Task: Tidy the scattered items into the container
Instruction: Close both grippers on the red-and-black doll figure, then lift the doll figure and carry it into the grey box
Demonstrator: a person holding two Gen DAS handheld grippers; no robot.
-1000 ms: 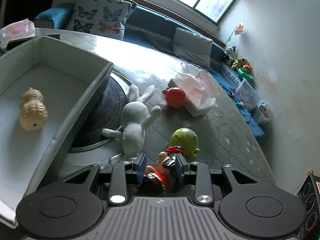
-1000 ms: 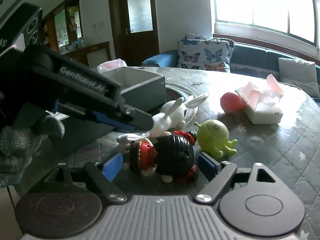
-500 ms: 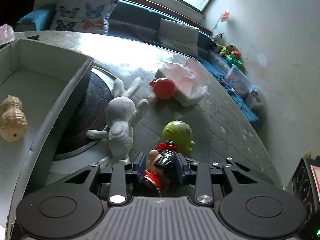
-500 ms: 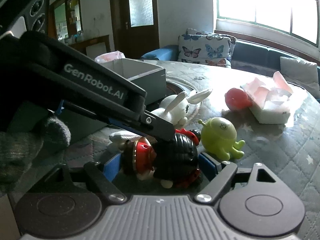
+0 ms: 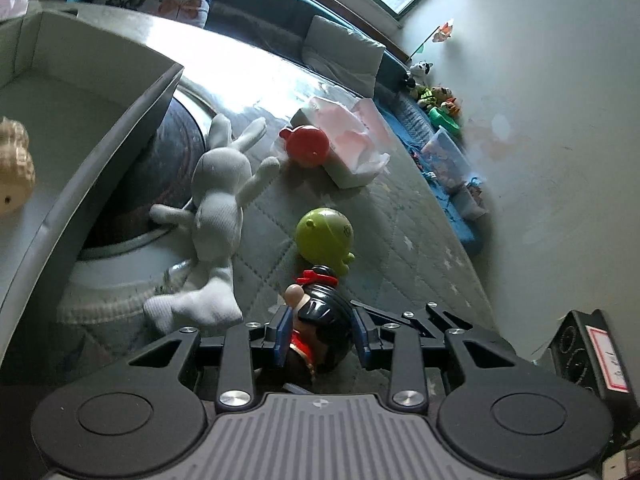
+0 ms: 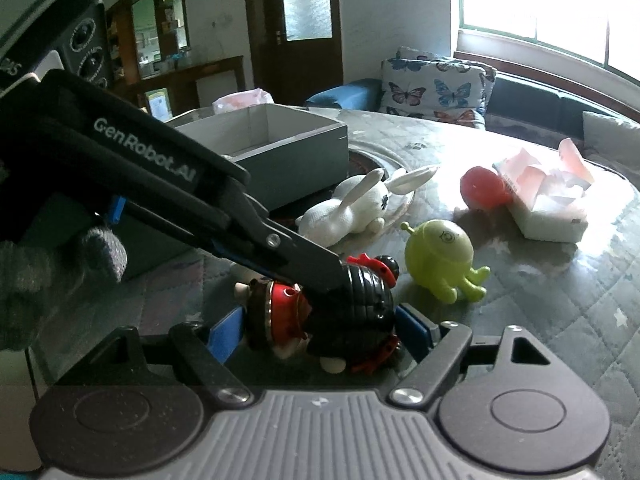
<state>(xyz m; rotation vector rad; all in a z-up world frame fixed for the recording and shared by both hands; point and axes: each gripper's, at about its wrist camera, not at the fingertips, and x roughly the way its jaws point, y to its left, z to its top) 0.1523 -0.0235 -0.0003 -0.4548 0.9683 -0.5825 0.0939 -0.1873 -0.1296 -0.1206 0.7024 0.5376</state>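
Observation:
A black and red doll figure lies on the quilted table, also in the right wrist view. My left gripper is shut on it. My right gripper is open, its blue pads on either side of the same figure. A white plush rabbit, a green alien toy and a red round toy lie beyond. The grey box at the left holds a peanut-shaped toy.
A tissue pack lies behind the red toy. A round dark turntable sits under the box. A sofa with butterfly cushions runs along the far side. The table edge falls off at right.
My left gripper has settled lower and closed around the doll figure. The view swung slightly, so the box moved further left. My right gripper stays spread around the figure.

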